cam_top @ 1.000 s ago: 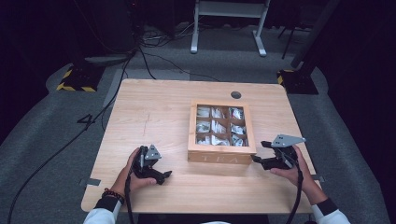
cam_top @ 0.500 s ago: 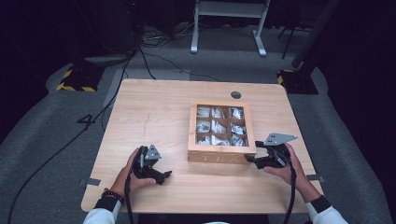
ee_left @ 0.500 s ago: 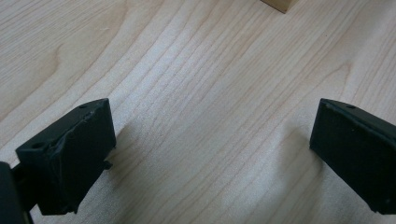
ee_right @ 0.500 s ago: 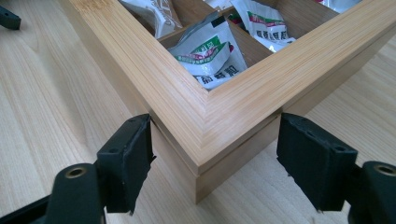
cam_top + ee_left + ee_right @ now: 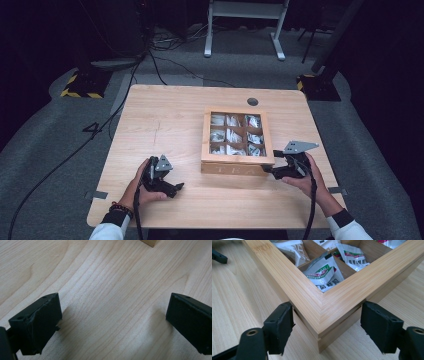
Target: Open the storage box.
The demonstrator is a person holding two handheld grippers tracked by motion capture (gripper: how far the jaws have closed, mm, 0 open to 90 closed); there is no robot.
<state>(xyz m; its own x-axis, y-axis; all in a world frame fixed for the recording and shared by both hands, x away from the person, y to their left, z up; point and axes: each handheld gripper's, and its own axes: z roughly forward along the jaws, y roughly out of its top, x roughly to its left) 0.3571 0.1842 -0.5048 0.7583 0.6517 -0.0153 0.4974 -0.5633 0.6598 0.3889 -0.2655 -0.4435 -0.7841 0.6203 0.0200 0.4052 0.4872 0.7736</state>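
Here's the wooden tea box [image 5: 237,141], sitting right of centre on the desk [image 5: 165,115], its lid down. The right tongs [image 5: 268,171] are at its near right corner, and in the right gripper view that mitred corner [image 5: 324,312] pokes in between the two jaws, which stand wide apart, one on each side, gripping nothing yet. The left tongs [image 5: 176,188] rest low over bare wood, well apart from the box, jaws spread wide too, nothing between them.

How will it handle? Looks like a rigid bamboo box, solid frame, probably light enough but awkward for one pair of tongs. The smooth finished wood could slip under hard pads. There's a seam running below the lid frame [image 5: 337,326], so a pinch at the corner of the frame looks like the spot to lift the lid; grabbing lower would take the whole box. The window panel looks like the fragile part, best left alone.

Writing now: "TEA" is lettered on the front wall [image 5: 235,169]. Inside, the packets [image 5: 323,273] carry green and red print with some characters, too small to read.
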